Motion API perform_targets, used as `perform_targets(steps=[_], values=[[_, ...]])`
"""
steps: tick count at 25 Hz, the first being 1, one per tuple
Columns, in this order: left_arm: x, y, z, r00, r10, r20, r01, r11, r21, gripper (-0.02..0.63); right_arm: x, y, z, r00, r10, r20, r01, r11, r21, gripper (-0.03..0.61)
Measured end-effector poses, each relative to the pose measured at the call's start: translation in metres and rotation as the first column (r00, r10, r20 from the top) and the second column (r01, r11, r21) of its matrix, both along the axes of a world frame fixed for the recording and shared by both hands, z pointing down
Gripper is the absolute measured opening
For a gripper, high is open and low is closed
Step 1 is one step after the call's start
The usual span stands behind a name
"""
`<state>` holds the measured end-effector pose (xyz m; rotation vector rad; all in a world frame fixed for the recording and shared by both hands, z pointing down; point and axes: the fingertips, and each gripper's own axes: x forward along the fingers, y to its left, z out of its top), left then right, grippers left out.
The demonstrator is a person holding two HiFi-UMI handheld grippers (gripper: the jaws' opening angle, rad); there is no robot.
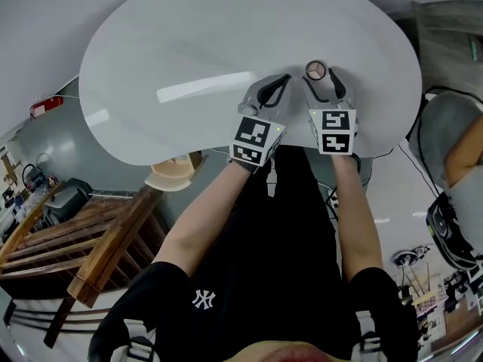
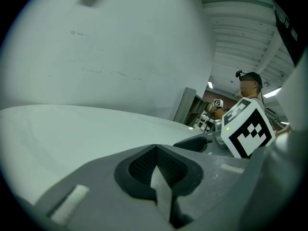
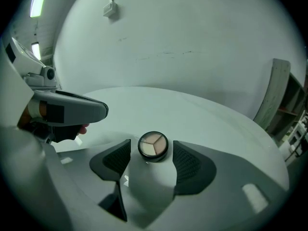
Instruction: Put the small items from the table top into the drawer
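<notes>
White interlocked letters NY on the person's black shirt [image 1: 226,277] are the only writing legible; the white table [image 1: 189,44] spreads open to the left and far side, its near edge under both wrists; the left gripper [image 2: 155,170] has its jaws pressed together on nothing; the right gripper [image 3: 153,159] stands wide, with the round compact [image 3: 153,145] between its pads, untouched, right of the table's middle.

The table [image 1: 189,44] top is smooth, glossy white. On the table, the compact [image 3: 153,146] has a shiny black plastic rim and 3 matt powder wedges. Left gripper [image 2: 156,165] and right gripper [image 3: 152,154]: matt grey plastic, black mesh-textured pads [image 3: 188,162]. Below the table, brown wooden slats [image 1: 98,232]
</notes>
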<state>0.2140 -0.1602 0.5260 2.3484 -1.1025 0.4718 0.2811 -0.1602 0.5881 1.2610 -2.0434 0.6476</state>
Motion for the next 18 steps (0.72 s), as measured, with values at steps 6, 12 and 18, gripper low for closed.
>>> perform_targets(steps=[6,12,18], values=[[-0.004,-0.001,0.004,1.0,-0.011,0.018,0.011,1.0,0.0,0.0,-0.004,-0.004,0.005,1.0,-0.019,-0.009,0.018,0.999,-0.027,0.296],[-0.011,0.001,0.006,0.999,-0.03,0.016,0.031,0.999,-0.015,0.0,-0.006,-0.006,0.011,0.998,-0.041,-0.055,0.039,0.999,-0.038,0.267],[-0.018,0.003,0.008,0.999,-0.045,0.026,0.046,0.999,-0.01,0.0,-0.007,-0.006,0.013,0.998,-0.042,-0.055,0.038,0.997,-0.061,0.237]])
